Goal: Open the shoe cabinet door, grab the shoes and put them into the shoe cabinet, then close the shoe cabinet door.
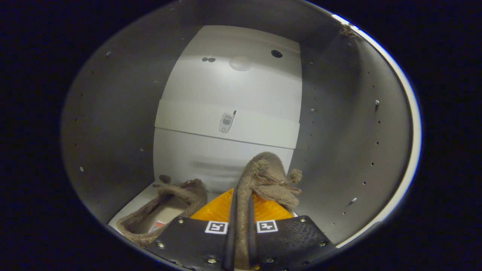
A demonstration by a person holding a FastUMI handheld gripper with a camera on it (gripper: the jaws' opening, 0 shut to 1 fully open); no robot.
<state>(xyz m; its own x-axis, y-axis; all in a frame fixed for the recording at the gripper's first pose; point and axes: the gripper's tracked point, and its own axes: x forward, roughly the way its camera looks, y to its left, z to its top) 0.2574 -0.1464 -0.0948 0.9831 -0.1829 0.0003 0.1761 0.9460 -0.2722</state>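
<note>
I am inside the shoe cabinet (113, 113), with its grey side walls around me and its white back panel (226, 90) ahead. My gripper (241, 226) is shut on the edge of a brown fuzzy shoe (263, 177) with a small bow, which sticks up and forward from between the fingers. A second matching brown shoe (169, 203) lies on the cabinet floor (145, 197) just left of the fingers, its opening facing up.
The back panel carries a horizontal white strip (188, 118) with a small fitting (226, 122) in its middle, and a dark hole (276, 54) higher up. The right wall (357, 131) has rows of small peg holes. The cabinet's front edge (412, 124) curves along the right.
</note>
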